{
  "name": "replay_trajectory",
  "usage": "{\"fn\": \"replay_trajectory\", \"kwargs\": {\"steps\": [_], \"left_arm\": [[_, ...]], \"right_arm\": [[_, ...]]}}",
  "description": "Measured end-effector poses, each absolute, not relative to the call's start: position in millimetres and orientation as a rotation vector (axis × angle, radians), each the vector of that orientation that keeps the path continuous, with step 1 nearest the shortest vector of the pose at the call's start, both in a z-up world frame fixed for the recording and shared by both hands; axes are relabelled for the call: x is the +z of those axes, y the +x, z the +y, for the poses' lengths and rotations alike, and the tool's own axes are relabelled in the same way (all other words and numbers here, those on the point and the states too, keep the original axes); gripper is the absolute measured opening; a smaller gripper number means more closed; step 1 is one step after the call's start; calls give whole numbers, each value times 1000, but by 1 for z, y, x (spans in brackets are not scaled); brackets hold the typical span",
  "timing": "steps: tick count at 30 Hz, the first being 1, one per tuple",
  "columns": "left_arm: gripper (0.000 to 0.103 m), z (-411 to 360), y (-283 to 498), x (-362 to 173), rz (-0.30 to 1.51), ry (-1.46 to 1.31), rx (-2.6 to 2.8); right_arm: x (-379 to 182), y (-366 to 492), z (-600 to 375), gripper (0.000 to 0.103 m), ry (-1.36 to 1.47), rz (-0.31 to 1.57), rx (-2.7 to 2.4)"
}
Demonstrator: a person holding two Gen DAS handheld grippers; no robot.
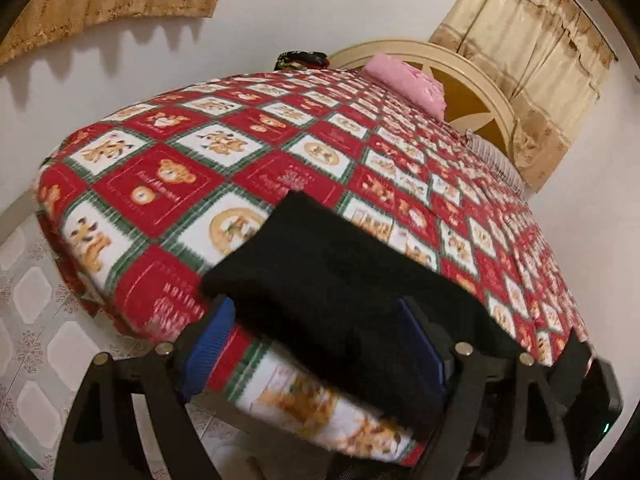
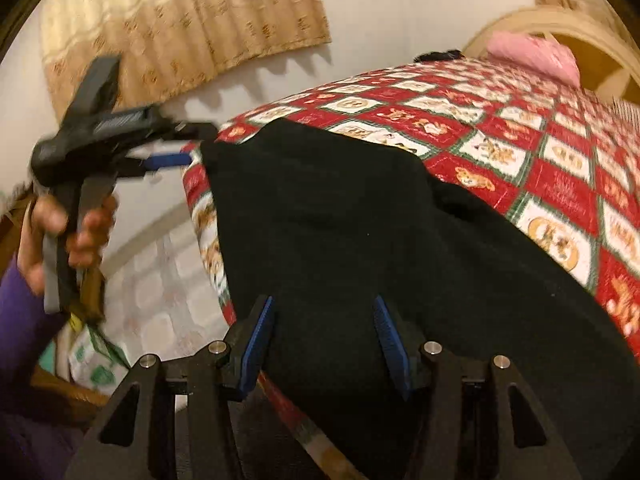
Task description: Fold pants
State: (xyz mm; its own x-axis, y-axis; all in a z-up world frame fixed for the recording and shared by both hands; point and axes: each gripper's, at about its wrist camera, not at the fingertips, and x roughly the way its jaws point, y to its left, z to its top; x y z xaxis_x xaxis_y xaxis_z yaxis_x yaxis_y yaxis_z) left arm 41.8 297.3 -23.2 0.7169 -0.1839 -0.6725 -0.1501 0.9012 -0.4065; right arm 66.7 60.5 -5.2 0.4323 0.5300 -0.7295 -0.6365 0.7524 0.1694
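Black pants (image 1: 328, 280) lie folded in a thick stack at the near corner of a bed with a red teddy-bear quilt (image 1: 192, 152). My left gripper (image 1: 316, 344) stands wide open at the stack's near edge; the cloth lies between its blue pads (image 1: 208, 344) without being pressed. In the right wrist view, my right gripper (image 2: 325, 344) is open low over the pants (image 2: 340, 220), with black cloth between its pads but not pinched. There, a hand (image 2: 84, 232) holds the left gripper (image 2: 188, 144) at the stack's far left corner.
A pink folded cloth (image 1: 408, 80) rests by the cream headboard (image 1: 480, 92) at the far end, beside a dark patterned object (image 1: 300, 58). Tiled floor (image 1: 32, 300) lies left of the bed. Curtains (image 2: 180, 20) hang on the wall. A white bag (image 2: 92, 360) sits on the floor.
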Motion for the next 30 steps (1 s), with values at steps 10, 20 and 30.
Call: {"fn": "replay_trajectory", "kwargs": {"steps": [10,20,30], "left_arm": [[79,313,52,-43,841,-350,402],[83,263,26,10,581,-181,288],[83,246,49,-29,685,-109,250]], "right_arm": [[-8,65,42,54,-19,850,727],[40,109,-5,81,283,746,714],[-10,173,33,81,445,975,772]]}}
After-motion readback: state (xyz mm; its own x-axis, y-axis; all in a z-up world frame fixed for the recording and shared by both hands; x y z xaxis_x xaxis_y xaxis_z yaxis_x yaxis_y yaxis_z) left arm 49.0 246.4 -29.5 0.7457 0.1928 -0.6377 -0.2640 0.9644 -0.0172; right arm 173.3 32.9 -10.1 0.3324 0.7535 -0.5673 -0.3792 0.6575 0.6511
